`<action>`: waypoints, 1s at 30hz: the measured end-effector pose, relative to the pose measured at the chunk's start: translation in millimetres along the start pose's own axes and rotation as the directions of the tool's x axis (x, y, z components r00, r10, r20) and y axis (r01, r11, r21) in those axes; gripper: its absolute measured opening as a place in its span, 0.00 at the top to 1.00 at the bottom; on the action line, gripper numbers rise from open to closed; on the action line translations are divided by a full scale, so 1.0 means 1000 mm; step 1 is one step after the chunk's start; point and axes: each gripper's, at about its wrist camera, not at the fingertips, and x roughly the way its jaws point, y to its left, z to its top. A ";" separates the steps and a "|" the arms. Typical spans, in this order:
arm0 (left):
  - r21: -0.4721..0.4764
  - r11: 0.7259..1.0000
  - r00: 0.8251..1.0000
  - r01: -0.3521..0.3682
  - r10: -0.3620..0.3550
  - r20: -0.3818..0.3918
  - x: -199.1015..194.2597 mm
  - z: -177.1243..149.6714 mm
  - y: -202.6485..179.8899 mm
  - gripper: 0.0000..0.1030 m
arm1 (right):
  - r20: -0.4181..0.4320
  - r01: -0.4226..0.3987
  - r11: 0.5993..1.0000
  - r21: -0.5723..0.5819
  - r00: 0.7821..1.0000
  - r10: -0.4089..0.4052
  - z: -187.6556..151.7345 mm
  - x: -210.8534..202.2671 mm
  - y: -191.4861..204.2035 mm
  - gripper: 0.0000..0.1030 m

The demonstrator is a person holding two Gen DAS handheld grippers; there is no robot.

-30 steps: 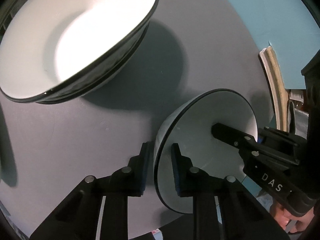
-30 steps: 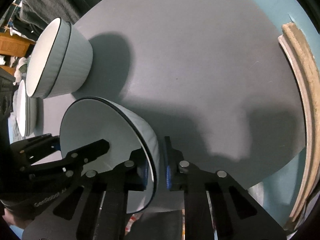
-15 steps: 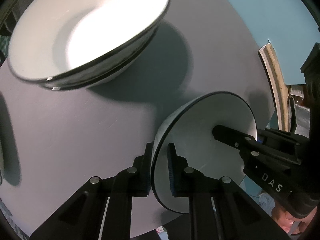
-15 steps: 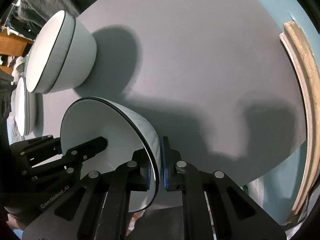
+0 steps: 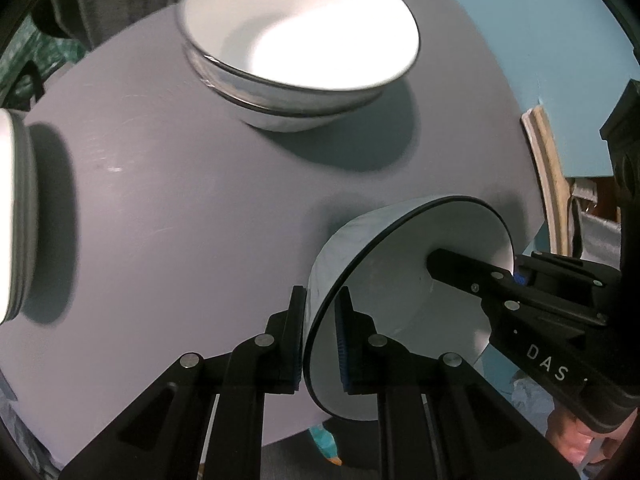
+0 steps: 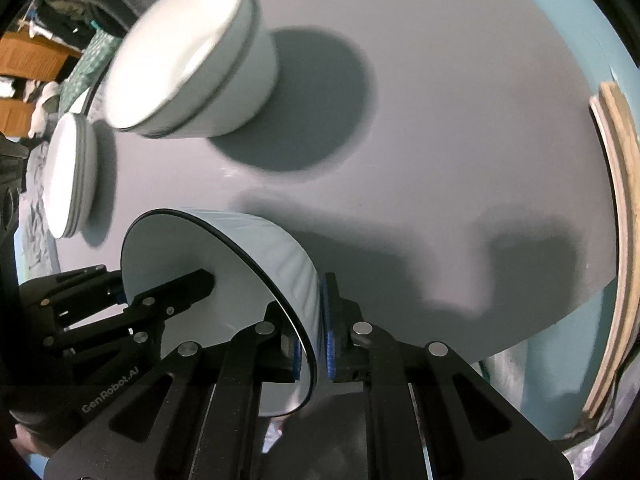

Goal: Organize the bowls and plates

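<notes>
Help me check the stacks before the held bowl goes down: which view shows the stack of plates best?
The right wrist view: the stack of plates sits whole at the table's left edge, edge-on, with several rims visible. The left wrist view catches only a cropped, overexposed slice of it at the frame's left border.

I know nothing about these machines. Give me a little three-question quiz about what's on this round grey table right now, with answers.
1. True or false: only one gripper pinches the small white bowl with the black rim.
2. Which stands nearest that bowl? A) stacked white bowls B) stack of white plates C) a glass cup.
3. Fill in: each gripper clamps the small bowl by its ____.

Key:
1. False. The left gripper and the right gripper each pinch opposite sides of it above the round grey table.
2. A
3. Rim (wall)
</notes>
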 end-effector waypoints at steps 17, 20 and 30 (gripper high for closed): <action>-0.024 0.999 0.989 0.032 -0.028 0.143 -0.066 0.007 0.015 0.87 | 0.081 0.020 0.997 -0.072 0.997 -0.014 0.013 -0.041 0.045 0.92; -0.022 1.000 0.987 0.020 -0.017 0.161 -0.074 0.019 0.018 0.87 | 0.095 0.019 0.997 -0.076 0.995 -0.012 0.020 -0.046 0.049 0.92; -0.023 0.999 0.983 -0.025 0.029 0.184 -0.087 0.058 0.048 0.87 | 0.108 0.015 0.997 -0.075 0.994 -0.007 0.060 -0.040 0.067 0.92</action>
